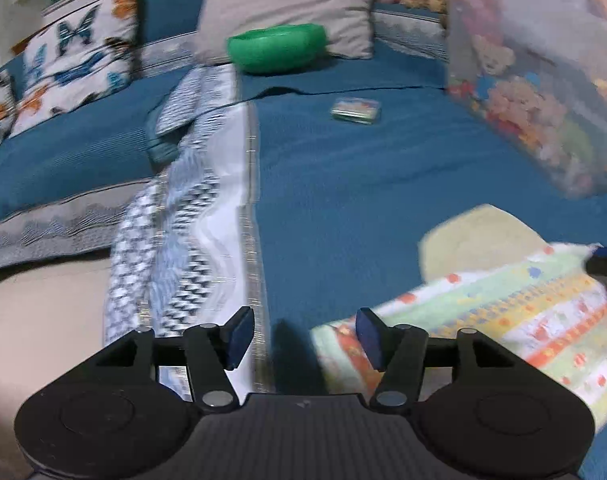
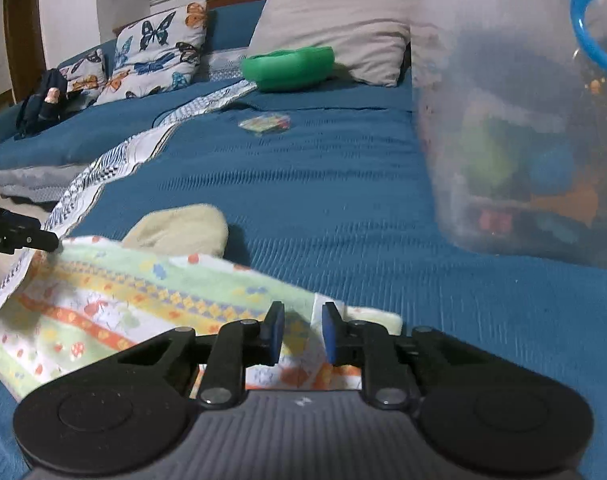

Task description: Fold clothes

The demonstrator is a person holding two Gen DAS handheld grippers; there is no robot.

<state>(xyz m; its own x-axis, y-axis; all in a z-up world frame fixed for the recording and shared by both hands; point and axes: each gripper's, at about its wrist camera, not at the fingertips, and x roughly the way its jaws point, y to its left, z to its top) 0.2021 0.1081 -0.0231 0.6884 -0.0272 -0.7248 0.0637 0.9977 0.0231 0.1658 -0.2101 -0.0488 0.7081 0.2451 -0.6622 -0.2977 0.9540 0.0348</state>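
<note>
Patterned cloth (image 2: pixel 115 300) flat on bed (image 2: pixel 323 184): my left gripper (image 1: pixel 303 336) open, right gripper (image 2: pixel 300 332) half-open over its edge; I pinch both corners evenly before folding.

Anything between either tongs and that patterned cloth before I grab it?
Nothing visible. The right tongs are open right over the patterned cloth. The left tongs are open at its near corner, only blue bedspread between.

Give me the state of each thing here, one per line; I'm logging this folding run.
left gripper: open, empty.
right gripper: open, over the cloth's edge.
patterned cloth: lying flat on the bed, partly folded.
cream cloth: partly under the patterned cloth.
clear bin: upright, toys inside.
green bowl: upright, against the pillow.
</note>
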